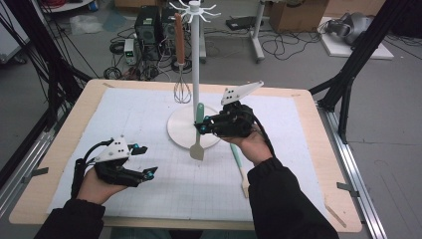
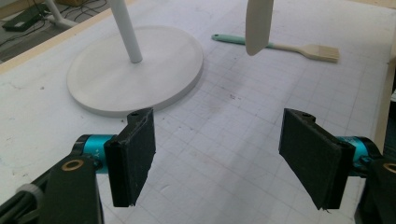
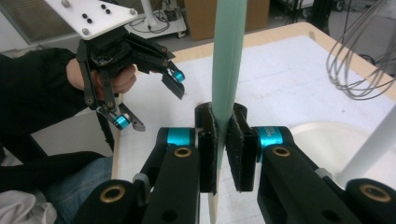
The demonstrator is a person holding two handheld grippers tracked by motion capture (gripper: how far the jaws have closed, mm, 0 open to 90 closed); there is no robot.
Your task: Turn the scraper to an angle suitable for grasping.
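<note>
Over on the left, the left gripper [image 1: 144, 160] idles low above the bench [image 1: 64, 149], fingers apart and empty. To its right, the right gripper [image 1: 201, 124] clamps the green-handled spatula [image 1: 197, 144] upright beside the hanging rack [image 1: 195, 59], blade down. It looks mid-hanging; next, lift the handle's top to a hook.

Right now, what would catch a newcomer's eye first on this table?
Probably the right tongs, clamped on the mint-green handle of a cream-bladed spatula held upright beside the tall white hook stand. A wire whisk with a brown handle hangs from that stand, and the left tongs wait open and empty at the near left.
</note>
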